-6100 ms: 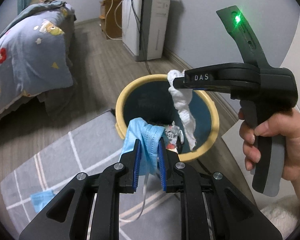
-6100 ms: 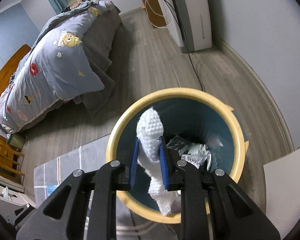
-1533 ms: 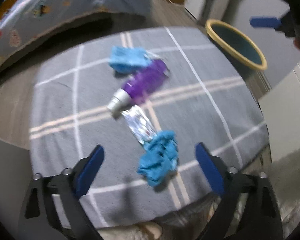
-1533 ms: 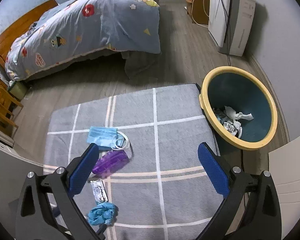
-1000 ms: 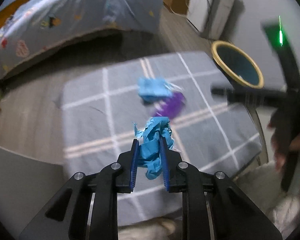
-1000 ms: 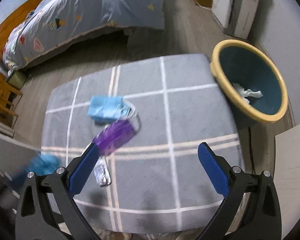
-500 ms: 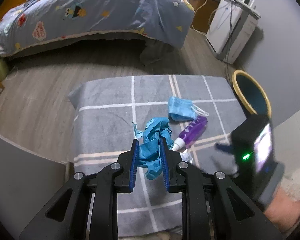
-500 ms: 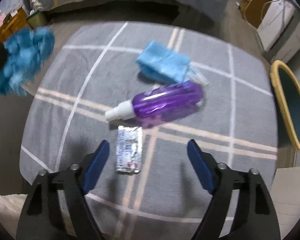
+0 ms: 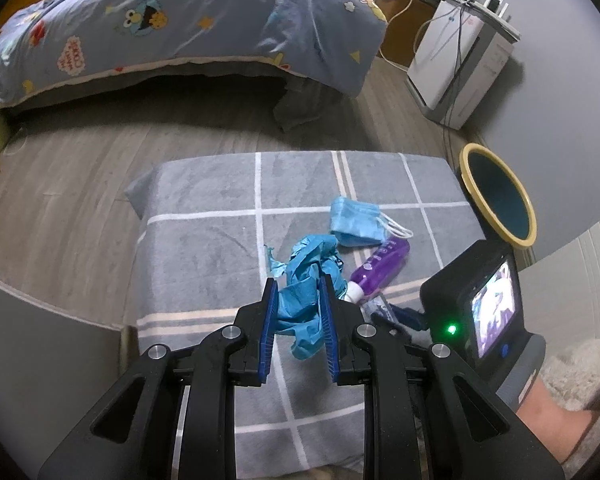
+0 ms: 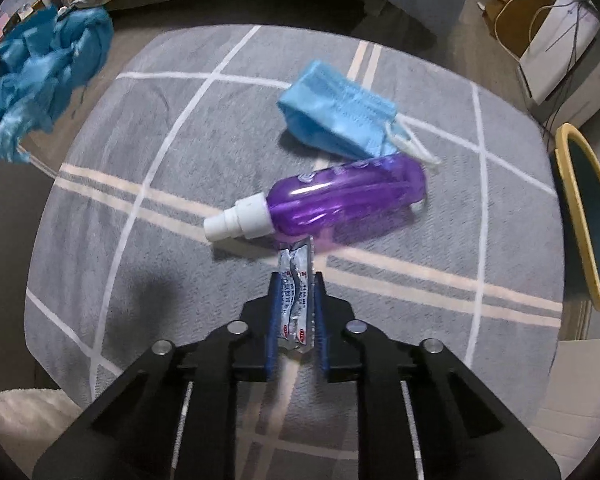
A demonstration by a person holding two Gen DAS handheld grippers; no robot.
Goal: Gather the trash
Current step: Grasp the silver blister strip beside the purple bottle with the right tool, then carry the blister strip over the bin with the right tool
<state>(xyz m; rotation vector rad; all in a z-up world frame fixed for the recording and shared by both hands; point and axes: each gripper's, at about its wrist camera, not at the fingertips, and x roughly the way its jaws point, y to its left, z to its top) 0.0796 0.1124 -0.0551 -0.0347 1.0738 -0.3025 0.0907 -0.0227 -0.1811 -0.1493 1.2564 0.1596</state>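
Down over the grey rug [image 9: 204,248], the left gripper [image 9: 299,308] clenches a crumpled blue glove [image 9: 306,280] held clear of the floor, the yellow-rimmed bin [image 9: 496,196] well off to the right. Seen from the right wrist, the right gripper [image 10: 296,308] has just been closing and now pinches a foil sachet [image 10: 296,284] lying just beside the purple spray bottle [image 10: 340,200], with a blue face mask [image 10: 336,110] touching the bottle's far end.

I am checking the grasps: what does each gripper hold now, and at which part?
The left gripper clamps a crumpled blue glove around its middle. The right gripper, its jaws just closed, pinches a silver foil packet by its near end.
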